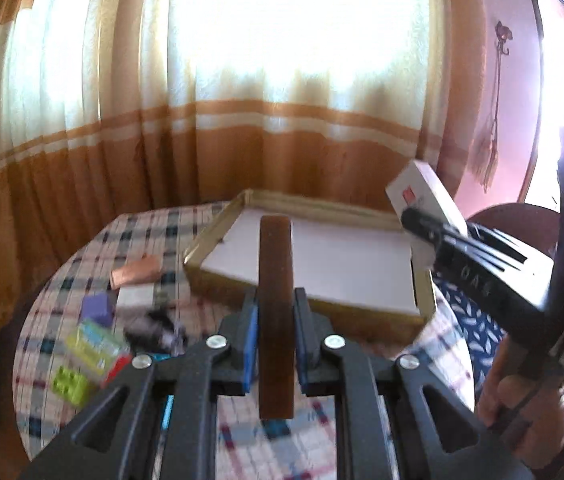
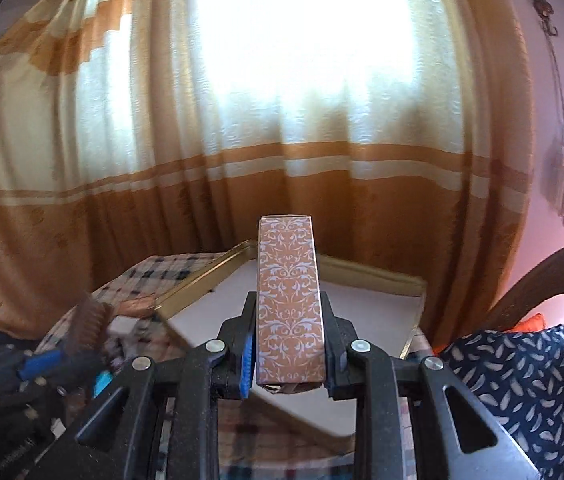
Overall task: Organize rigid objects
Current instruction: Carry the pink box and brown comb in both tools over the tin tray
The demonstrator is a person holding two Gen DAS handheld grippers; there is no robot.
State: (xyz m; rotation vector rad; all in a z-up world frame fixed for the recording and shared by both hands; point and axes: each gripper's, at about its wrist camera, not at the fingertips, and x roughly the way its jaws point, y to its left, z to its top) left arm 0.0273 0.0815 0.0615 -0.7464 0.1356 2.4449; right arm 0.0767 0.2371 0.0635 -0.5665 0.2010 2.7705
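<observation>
Behind us hangs a tall cream-and-orange curtain (image 1: 202,128), bright with window light, and below it a table under a checked cloth (image 1: 94,240). On the cloth sits a wide, shallow gold-rimmed tray (image 1: 218,228) with a bare pale floor. Left of the tray lies a loose cluster: a copper-toned box (image 1: 135,272), a purple block (image 1: 97,308) and a lime toy brick (image 1: 69,386).

Our left gripper (image 1: 276,344) pinches a thin dark brown slab (image 1: 276,280) on edge, raised above the cloth in front of the tray. Our right gripper (image 2: 288,354) clamps a long box with an orange scroll pattern (image 2: 288,300), held above the tray's near side.

The two held pieces are close together, so we risk knocking them against each other or against the tray rim; the slab, gripped near its lower end, could pivot and slip.
</observation>
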